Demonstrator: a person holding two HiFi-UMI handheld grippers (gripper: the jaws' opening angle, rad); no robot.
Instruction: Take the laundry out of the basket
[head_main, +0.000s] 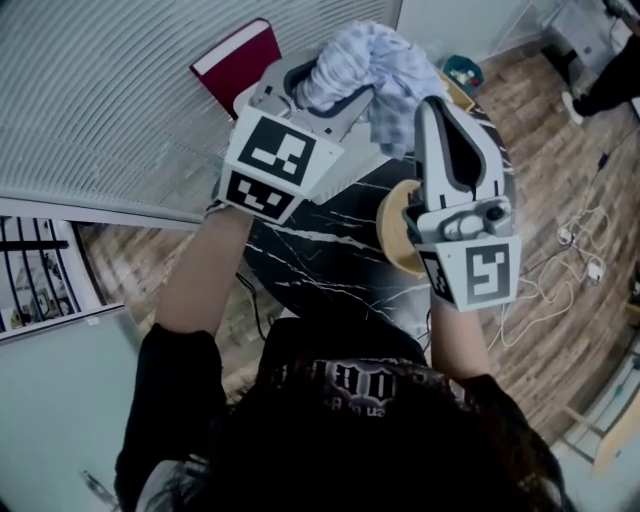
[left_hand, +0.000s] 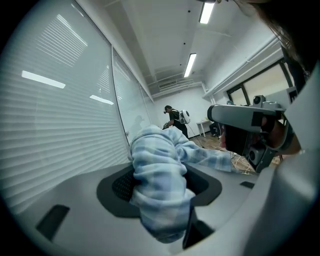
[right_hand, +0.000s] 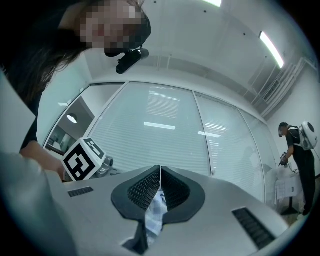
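left hand-held gripper (head_main: 335, 100): clamped on a fat wad of blue plaid laundry (head_main: 375, 55) | right hand-held gripper (head_main: 440, 110): pinching a thin edge of it | where: up at 12 o'clock, clear of the marble bench (head_main: 330, 240) | basket (head_main: 398, 235): guessing it's the tan round thing at 6 o'clock from the right tips | progress: this piece looks out, not set down; basket contents hidden

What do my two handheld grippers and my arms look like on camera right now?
The left gripper and right gripper are pale grey moulded plastic shells with black, ribbed jaw pads. Each carries a white cube with black square markers: left cube, right cube. The person wears a black short-sleeved T-shirt with pale print; forearms are bare.
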